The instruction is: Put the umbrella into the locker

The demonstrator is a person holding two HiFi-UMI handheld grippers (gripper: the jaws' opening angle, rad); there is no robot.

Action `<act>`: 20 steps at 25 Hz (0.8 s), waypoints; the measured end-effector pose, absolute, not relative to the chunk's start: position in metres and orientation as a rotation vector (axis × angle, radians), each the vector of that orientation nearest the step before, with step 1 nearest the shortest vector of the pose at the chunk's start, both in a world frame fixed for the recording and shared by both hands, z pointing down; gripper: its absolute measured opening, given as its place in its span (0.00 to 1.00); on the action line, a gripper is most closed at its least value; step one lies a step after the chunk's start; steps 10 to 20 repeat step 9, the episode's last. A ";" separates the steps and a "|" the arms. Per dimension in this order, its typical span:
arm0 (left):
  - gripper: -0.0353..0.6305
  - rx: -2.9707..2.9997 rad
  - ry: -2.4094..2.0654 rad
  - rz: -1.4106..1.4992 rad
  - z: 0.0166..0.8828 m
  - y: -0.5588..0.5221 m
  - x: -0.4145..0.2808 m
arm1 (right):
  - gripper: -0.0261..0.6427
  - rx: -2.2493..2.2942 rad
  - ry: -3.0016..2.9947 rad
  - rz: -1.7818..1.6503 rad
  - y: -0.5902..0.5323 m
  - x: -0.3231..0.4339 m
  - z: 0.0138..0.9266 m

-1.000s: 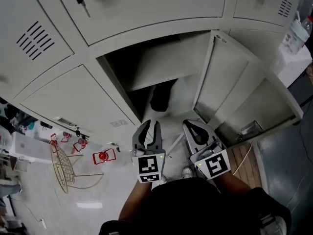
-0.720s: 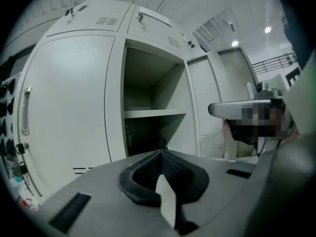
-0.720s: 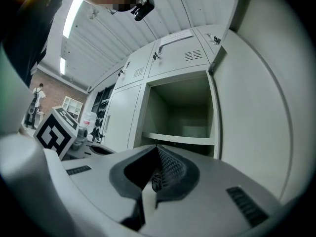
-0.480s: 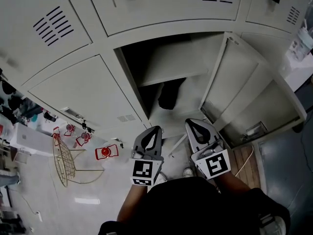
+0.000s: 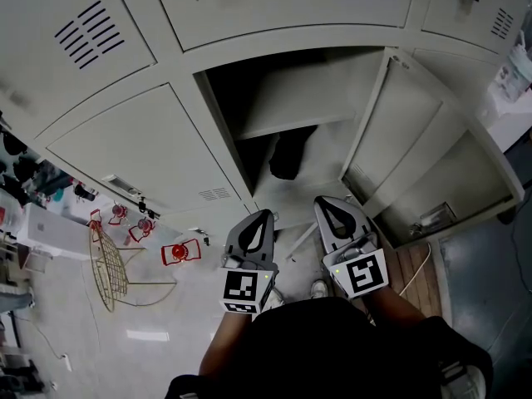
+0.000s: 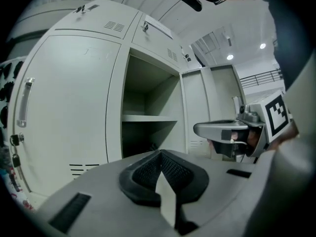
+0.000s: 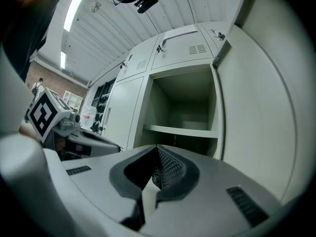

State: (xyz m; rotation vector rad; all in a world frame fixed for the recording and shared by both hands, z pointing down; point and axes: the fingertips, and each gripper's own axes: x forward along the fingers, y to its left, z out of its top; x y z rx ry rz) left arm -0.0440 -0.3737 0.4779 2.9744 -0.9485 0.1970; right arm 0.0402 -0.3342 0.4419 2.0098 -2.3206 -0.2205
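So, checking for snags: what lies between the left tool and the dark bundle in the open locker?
Only the bare floor of the grey metal locker, by the head view, separates the left tool from the dark bundle.

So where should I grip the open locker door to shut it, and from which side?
Take the locker door by its free edge near the latch, coming from its outer, right side with the right gripper, whose jaws are shut. The door hangs on the right of the opening, so that edge probably swings easiest.
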 end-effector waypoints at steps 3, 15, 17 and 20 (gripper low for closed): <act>0.05 2.984 -0.943 0.200 0.477 -0.372 -0.043 | 0.04 2.014 -2.322 -0.213 -0.334 0.040 0.443; 0.05 2.979 -1.023 0.122 0.471 -0.378 -0.049 | 0.04 2.016 -2.313 -0.215 -0.334 0.041 0.444; 0.05 2.979 -1.023 0.122 0.471 -0.378 -0.049 | 0.04 2.016 -2.313 -0.215 -0.334 0.041 0.444; 0.05 2.979 -1.023 0.122 0.471 -0.378 -0.049 | 0.04 2.016 -2.313 -0.215 -0.334 0.041 0.444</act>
